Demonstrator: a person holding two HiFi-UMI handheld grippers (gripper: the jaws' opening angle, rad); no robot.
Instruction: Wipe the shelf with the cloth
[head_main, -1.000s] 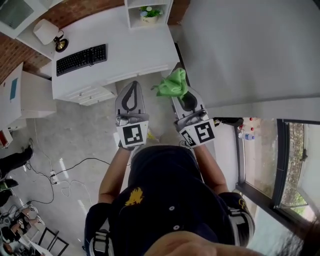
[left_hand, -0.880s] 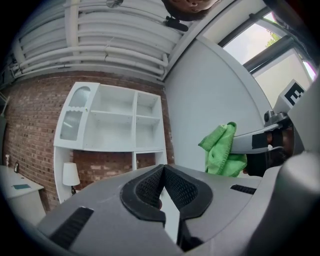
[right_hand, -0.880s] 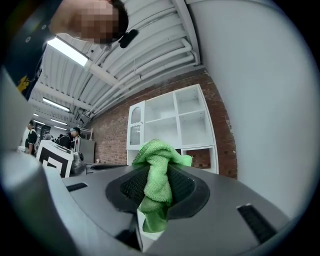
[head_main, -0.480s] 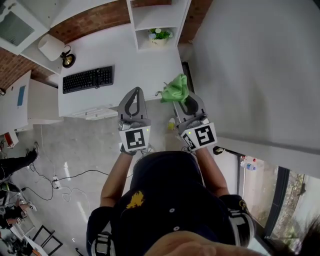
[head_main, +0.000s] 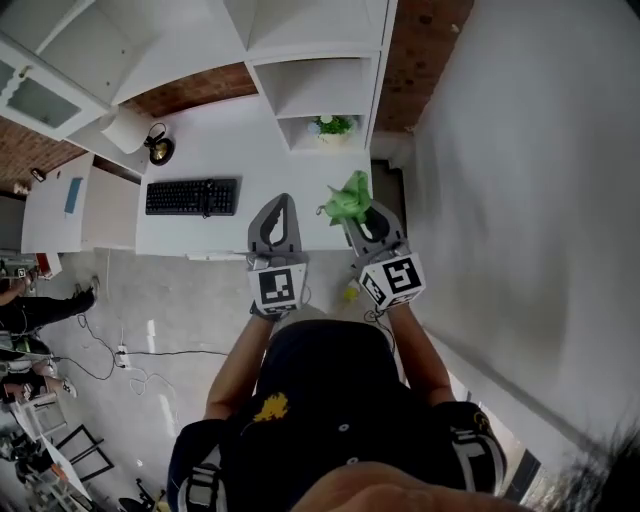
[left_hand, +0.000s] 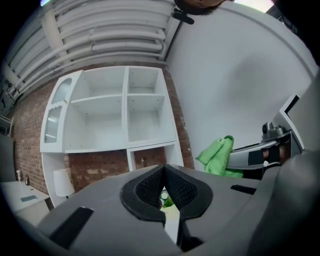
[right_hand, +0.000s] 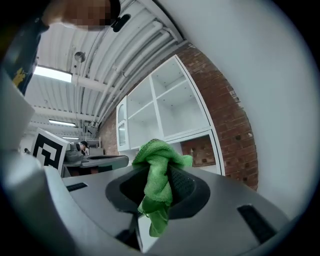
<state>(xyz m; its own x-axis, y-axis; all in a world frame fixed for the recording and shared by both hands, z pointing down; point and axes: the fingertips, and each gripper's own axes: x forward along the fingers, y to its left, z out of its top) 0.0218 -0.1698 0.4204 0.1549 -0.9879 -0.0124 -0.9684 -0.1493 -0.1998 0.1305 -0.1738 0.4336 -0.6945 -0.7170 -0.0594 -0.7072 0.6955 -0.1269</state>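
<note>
From the head view, our right gripper (head_main: 360, 208) holds the green cloth (head_main: 347, 197), and the white shelf (head_main: 318, 88) lies ahead past the desk (head_main: 230, 150), nearer this hand. In the left gripper view our left gripper (left_hand: 164, 172) is pressed together, empty. In the right gripper view the jaws pinch the cloth, with the shelf bays straight ahead, well apart.

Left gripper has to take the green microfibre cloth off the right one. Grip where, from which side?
Probably the bunched end of the green microfibre cloth: it bulges out clear past the jaws of the right gripper, which pinch its middle. Bring the left gripper, now shut and empty, in from the left with its jaws opened across that wad.
</note>
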